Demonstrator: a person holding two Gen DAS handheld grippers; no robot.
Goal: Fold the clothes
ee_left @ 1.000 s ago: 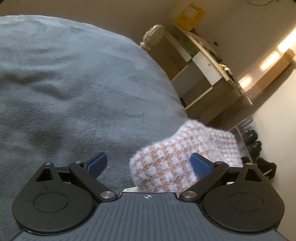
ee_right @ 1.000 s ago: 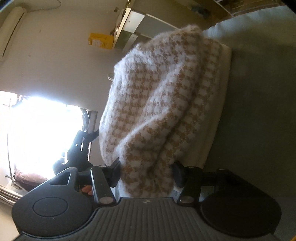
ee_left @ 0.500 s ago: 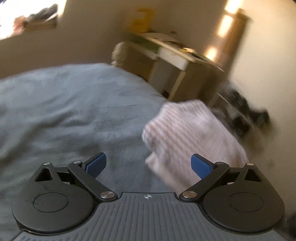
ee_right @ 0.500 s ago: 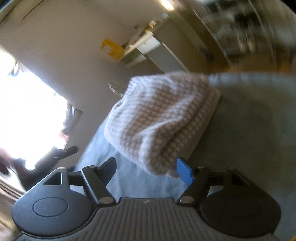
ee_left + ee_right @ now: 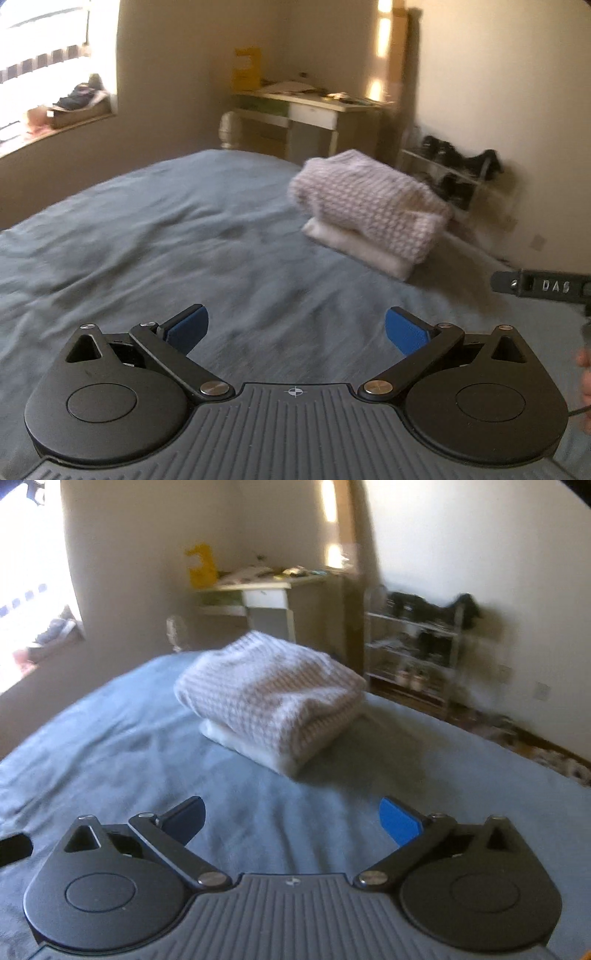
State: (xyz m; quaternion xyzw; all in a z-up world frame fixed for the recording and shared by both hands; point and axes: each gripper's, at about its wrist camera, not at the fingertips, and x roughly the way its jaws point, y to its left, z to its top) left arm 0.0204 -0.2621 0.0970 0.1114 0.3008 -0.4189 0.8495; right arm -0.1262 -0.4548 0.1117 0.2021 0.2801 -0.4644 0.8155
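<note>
My left hand-held gripper (image 5: 293, 326) and right hand-held gripper (image 5: 291, 818) are both spread wide, holding nothing. The folded sweater (image 5: 269, 698) lies on the bed (image 5: 110, 746), atop something white whose shape is mostly hidden. Motion blurs the shoe rack (image 5: 413, 653) beyond.

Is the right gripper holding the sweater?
No. The right gripper is open and empty above the blanket, while the folded sweater lies apart from it, farther up the bed.
</note>
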